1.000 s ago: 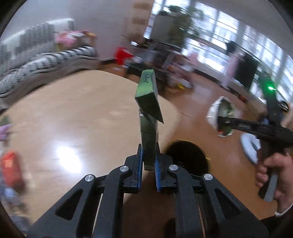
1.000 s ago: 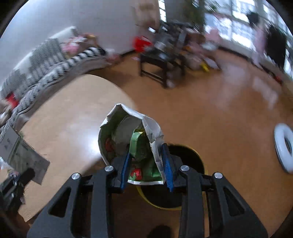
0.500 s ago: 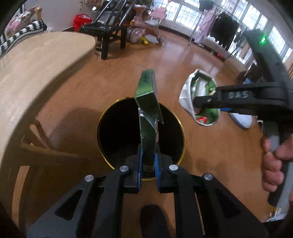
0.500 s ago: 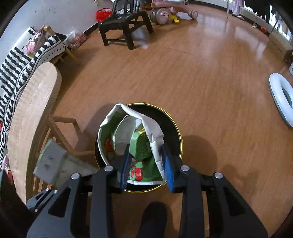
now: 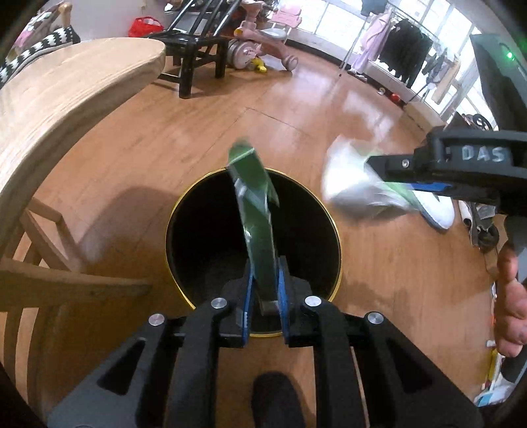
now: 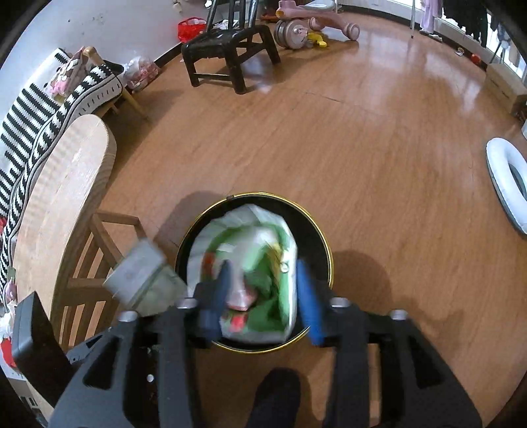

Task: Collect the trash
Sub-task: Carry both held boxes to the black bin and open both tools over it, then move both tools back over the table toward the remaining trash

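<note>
A black bin with a gold rim (image 5: 333, 214) stands on the floor right under both grippers. My left gripper (image 5: 265, 286) hangs over its near edge. Its jaws are opening, and a flat green carton (image 5: 255, 197) leans, blurred, loose between the blue pads. In the right wrist view my right gripper (image 6: 265, 289) is over the bin's rim (image 6: 324, 243) with its jaws opening wide. A white and green bag (image 6: 253, 250), blurred, sits between them without being pressed. The left wrist view shows that bag (image 5: 349, 184) at the right gripper (image 5: 392, 176).
A round wooden table (image 5: 66, 98) and a wooden chair (image 5: 49, 273) stand left of the bin. A black chair (image 6: 227, 42), a pink ride-on toy (image 6: 313, 26) and a striped sofa (image 6: 33, 131) lie farther off. A white ring (image 6: 507, 184) rests on the floor at right.
Both grippers came off the table and down over the bin. The right jaws have spread and the bag is slipping down. The green carton has tipped in the left jaws.
</note>
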The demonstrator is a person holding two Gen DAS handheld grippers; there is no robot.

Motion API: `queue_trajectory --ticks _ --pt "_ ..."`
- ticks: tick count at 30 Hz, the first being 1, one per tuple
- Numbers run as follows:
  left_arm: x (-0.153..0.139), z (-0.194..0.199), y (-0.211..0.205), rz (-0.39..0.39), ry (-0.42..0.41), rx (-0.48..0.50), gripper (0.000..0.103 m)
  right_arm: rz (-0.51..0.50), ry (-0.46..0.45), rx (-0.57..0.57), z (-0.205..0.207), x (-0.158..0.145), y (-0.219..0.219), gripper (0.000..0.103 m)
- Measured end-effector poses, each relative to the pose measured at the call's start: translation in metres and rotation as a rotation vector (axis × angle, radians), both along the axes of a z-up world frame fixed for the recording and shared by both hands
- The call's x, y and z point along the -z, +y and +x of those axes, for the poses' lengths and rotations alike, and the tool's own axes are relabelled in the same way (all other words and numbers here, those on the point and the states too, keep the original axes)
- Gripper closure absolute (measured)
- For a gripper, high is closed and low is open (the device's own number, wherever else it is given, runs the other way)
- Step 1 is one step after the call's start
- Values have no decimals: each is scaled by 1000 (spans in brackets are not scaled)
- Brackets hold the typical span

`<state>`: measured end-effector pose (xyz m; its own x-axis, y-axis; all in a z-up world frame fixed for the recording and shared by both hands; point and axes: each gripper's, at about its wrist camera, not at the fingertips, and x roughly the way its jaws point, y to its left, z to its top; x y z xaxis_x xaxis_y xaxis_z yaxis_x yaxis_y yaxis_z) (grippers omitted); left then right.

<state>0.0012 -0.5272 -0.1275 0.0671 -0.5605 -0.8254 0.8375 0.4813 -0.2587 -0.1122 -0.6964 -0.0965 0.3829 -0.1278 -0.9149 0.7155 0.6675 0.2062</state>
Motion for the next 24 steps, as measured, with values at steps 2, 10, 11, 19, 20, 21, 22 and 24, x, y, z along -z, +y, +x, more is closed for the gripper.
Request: queue_trajectory --ticks 2,10,11,19,20,21,22,24 --pt "4 1 -1 20 -27 -19 56 -19 0 0 0 -3 2 40" --pt "-26 -2 16 -13 -51 -19 25 -118 -59 12 -2 -37 14 26" --pt "-30 -4 22 -24 -48 -15 21 -136 -68 5 0 -43 17 22" --pt "-108 -2 118 -121 -94 -109 8 -227 -190 -130 32 -100 85 10" --pt "-115 2 132 -126 -112 -140 8 -219 -210 -160 38 -106 95 10" --pt "-126 8 155 -133 -140 -193 8 -210 -240 -198 46 -113 112 10" --pt "-133 13 173 -133 -159 -234 8 -207 -265 -231 54 -121 129 10" --pt "-143 23 212 -129 -186 -298 8 -199 -295 -297 70 -130 159 10"
